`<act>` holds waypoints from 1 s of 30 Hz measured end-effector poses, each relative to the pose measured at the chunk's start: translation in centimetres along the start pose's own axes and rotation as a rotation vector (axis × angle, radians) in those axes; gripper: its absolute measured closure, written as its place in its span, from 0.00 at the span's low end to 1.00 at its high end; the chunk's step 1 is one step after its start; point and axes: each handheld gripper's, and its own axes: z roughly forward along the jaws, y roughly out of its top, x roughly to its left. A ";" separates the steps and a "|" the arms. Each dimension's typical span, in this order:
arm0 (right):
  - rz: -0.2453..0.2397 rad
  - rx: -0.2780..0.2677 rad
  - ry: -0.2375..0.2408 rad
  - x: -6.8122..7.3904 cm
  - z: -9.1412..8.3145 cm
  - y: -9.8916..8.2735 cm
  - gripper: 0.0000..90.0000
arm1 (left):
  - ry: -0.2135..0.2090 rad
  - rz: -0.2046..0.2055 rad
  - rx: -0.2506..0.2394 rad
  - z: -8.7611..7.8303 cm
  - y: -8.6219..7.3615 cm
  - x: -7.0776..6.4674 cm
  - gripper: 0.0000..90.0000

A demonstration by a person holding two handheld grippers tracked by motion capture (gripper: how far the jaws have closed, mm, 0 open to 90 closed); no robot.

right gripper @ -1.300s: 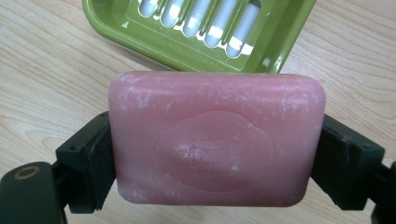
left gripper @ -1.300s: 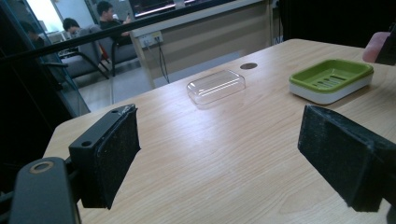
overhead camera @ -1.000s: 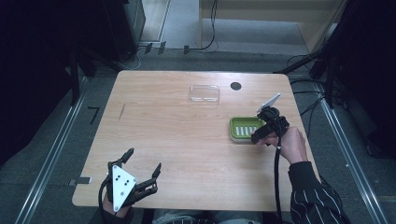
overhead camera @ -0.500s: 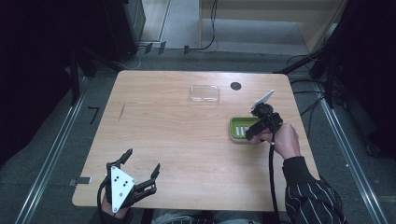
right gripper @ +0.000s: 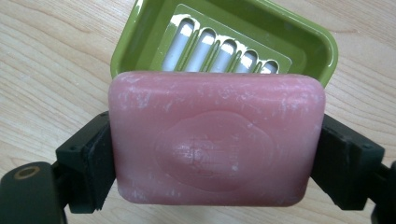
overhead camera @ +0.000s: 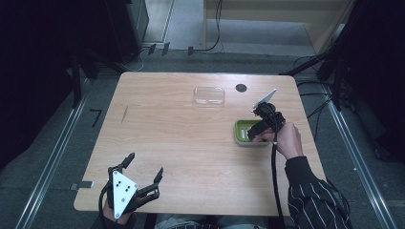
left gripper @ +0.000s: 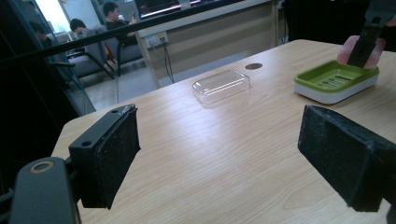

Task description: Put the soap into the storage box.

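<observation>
So the table [overhead camera: 191,143] is a light wood top with rounded corners, sitting on a grey floor with dark gear around it. I'll place everything relative to the green dish.

The dish [overhead camera: 246,132] is a green soap tray with a white base, over toward the table's right edge. From the right claw's camera you can see its slotted insert with the white showing through the slots [right gripper: 219,46].

The lid [overhead camera: 209,95] is a clear plastic cover lying flat on the table, to the far-left of the dish and well apart from it. In the left claw's view it sits left of the dish with bare wood between them [left gripper: 221,85].

The right hand [overhead camera: 286,139] comes in just on the near-right side of the dish, with a striped sleeve behind it. It carries the right claw [overhead camera: 258,130], which hangs right over the dish's right end. That claw is clamped on the soap [right gripper: 217,140], a pink bar with an oval stamp in the middle, pinched at its two short ends by the black pads. The soap is up off the table, with the dish directly beyond it in that view. I can't tell if it touches the dish.

The left claw [overhead camera: 143,174] is way off from the dish, at the table's near-left edge. It's spread wide with nothing in it, only bare wood between the pads [left gripper: 112,154].

There's also a small dark round hole [overhead camera: 241,88] in the table, past the dish on the far side, just right of the lid.
</observation>
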 end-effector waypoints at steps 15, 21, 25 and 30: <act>0.019 -0.008 -0.001 -0.3 -0.1 0.1 0.15 | -0.001 0.005 -0.001 -0.1 0.0 0.0 0.14; 0.036 -0.013 0.002 -0.4 0.1 0.1 0.15 | -0.002 0.005 0.001 -0.1 0.0 0.0 0.14; 0.048 -0.018 0.003 -0.5 0.3 0.5 0.15 | -0.004 0.008 0.001 0.0 0.0 0.0 0.14; 0.052 -0.021 0.006 -0.2 0.6 0.8 0.15 | -0.004 0.004 -0.002 0.0 0.0 0.0 0.14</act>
